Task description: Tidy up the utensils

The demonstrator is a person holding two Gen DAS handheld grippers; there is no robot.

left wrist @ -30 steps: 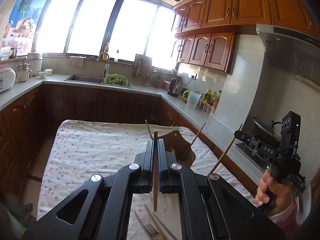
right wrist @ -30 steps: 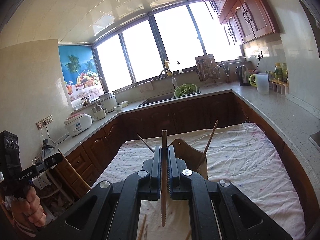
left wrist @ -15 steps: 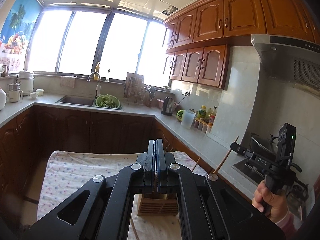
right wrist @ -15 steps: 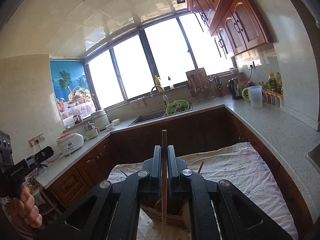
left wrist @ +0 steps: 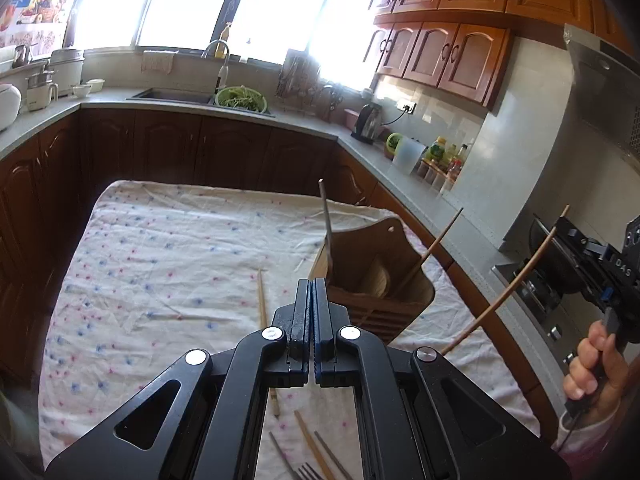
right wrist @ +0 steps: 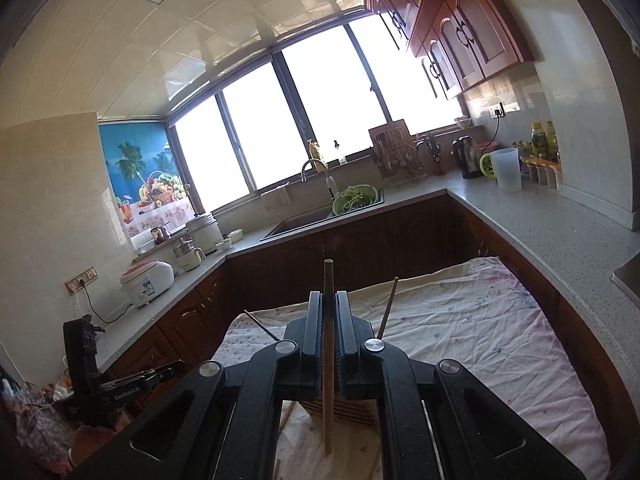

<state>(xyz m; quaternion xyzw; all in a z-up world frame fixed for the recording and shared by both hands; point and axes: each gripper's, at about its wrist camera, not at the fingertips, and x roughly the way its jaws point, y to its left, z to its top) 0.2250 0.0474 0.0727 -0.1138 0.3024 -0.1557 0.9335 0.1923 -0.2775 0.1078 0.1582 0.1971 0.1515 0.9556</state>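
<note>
The left gripper [left wrist: 311, 292] has its jaws clenched flat together with nothing between them, pointing down over the tabletop [left wrist: 160, 248], which is covered by a flowered cloth. Just beyond its tips stands the wooden utensil holder [left wrist: 380, 280], with a metal-handled utensil [left wrist: 326, 224] and a chopstick [left wrist: 436, 248] leaning out of it. One loose chopstick [left wrist: 262, 304] lies on the cloth beside the holder, and more chopsticks and a fork [left wrist: 308, 472] lie nearer, under the gripper body. The right gripper [right wrist: 329, 312] is grasping a wooden chopstick [right wrist: 328, 420] upright in its jaws, both ends sticking out, above the holder's near wall. In the left view a hand [left wrist: 592, 368] holds that gripper at the far right
</note>
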